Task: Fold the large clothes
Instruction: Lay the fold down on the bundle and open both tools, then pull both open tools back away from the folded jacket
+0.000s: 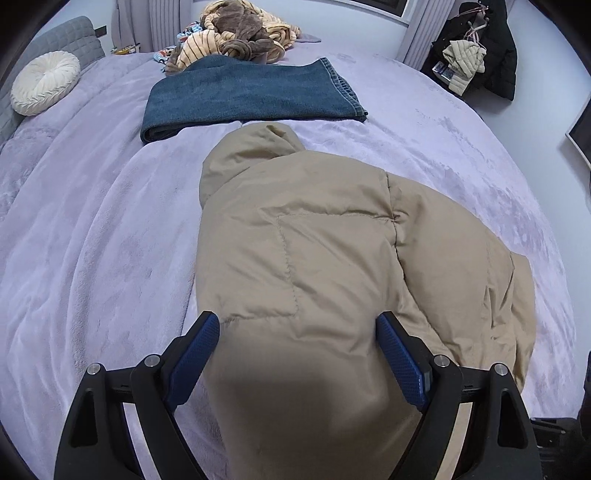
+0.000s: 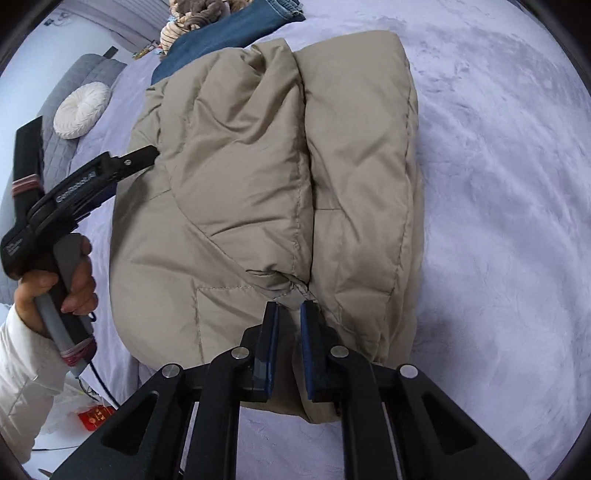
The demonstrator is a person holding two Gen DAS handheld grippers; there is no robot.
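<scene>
Since the puffy jacket (image 1: 314,258) springs back on the bed (image 1: 92,240), left tongs (image 1: 297,334) straddle it spread apart while right tongs (image 2: 289,308) pinch its seam.

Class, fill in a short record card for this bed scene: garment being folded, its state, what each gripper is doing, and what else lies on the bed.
garment: beige puffer jacket
state: bundled, partly folded, hood toward the jeans
surface: lilac bedspread
left gripper: open, fingers either side of the jacket's near edge
right gripper: jaws narrow, a fold of jacket fabric between them
also on bed: folded blue jeans, round white cushion, striped plush pile
</scene>
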